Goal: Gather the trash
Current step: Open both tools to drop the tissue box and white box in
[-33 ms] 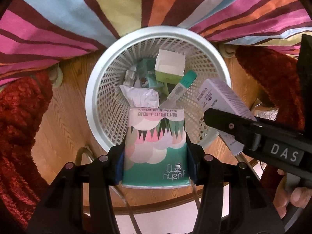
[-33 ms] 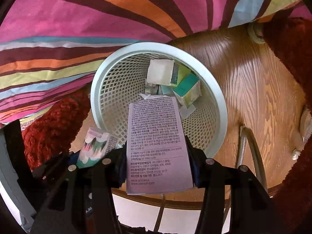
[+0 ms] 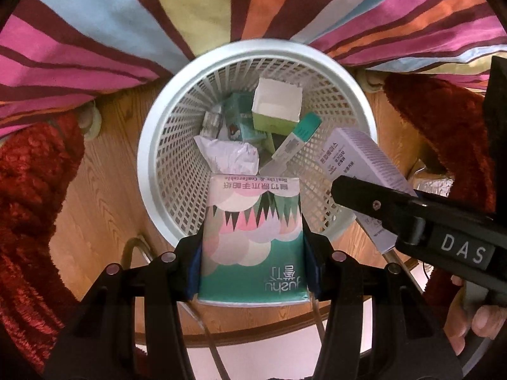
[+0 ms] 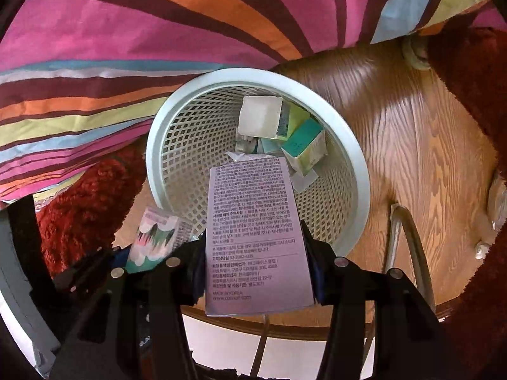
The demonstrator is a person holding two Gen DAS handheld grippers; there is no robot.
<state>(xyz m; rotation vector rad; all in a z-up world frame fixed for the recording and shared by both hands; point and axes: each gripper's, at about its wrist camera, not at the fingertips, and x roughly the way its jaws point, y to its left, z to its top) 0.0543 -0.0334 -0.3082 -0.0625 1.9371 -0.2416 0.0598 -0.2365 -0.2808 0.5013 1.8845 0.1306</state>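
Observation:
A white mesh wastebasket [image 3: 149,171] stands on the wood floor and holds several small boxes and a crumpled wrapper [image 3: 228,155]. My left gripper [image 3: 252,269] is shut on a green and pink tissue pack [image 3: 253,240], held above the basket's near rim. My right gripper [image 4: 256,269] is shut on a lilac printed carton [image 4: 253,228], held over the same basket [image 4: 355,164]. The right gripper and its carton [image 3: 358,164] show at the right of the left wrist view. The tissue pack [image 4: 152,237] shows at the left of the right wrist view.
A striped bedcover [image 3: 126,31] hangs just behind the basket. Red shaggy rugs [image 3: 28,190] lie on both sides. A metal chair leg [image 4: 408,243] curves over the floor near the basket. A round wooden edge [image 3: 253,332] lies below the grippers.

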